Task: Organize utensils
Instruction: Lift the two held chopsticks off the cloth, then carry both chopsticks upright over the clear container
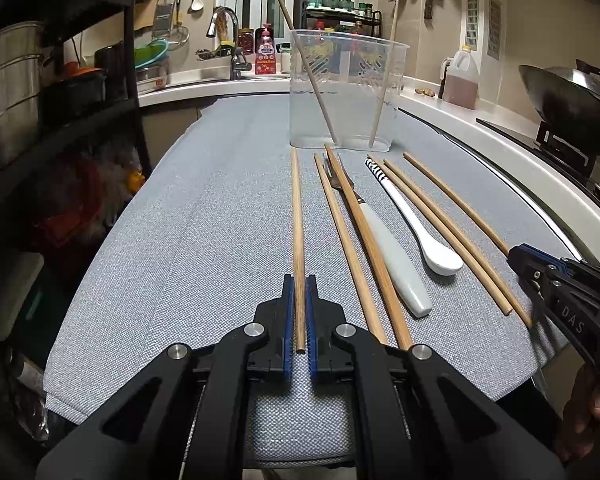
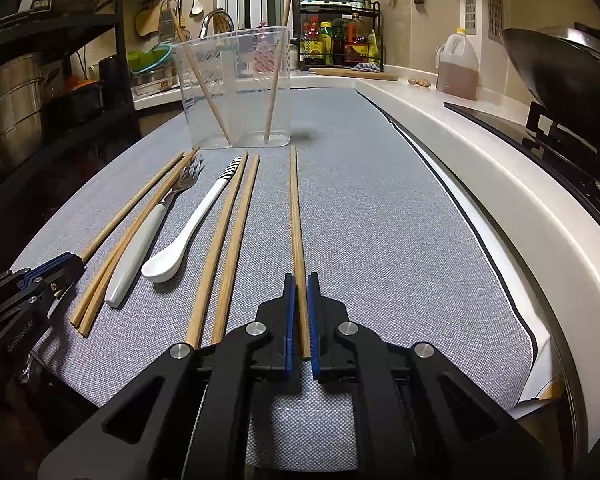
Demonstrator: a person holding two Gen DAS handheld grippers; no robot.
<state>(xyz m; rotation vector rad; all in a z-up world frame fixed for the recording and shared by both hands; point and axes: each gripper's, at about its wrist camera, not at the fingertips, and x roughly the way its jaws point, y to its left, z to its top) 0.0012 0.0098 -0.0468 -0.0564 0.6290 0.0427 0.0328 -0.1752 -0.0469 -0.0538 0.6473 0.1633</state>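
Chopsticks are lying all over the grey woven cloth [image 1: 188, 240], thin round wooden sticks. Left gripper [image 1: 299, 284] is clamping its blue pads on the leftmost chopstick [image 1: 298, 216], right gripper [image 2: 301, 282] is pinching the rightmost chopstick [image 2: 295, 216] the same way, near ends tucked between the pads. Lying between them are more sticks, a glossy white spoon [image 1: 420, 224] with striped handle and a fork [image 1: 374, 236], its tines partly hidden under a stick. Far off, a clear plastic tub [image 1: 346, 88] is holding two leaning sticks, tops cut off.
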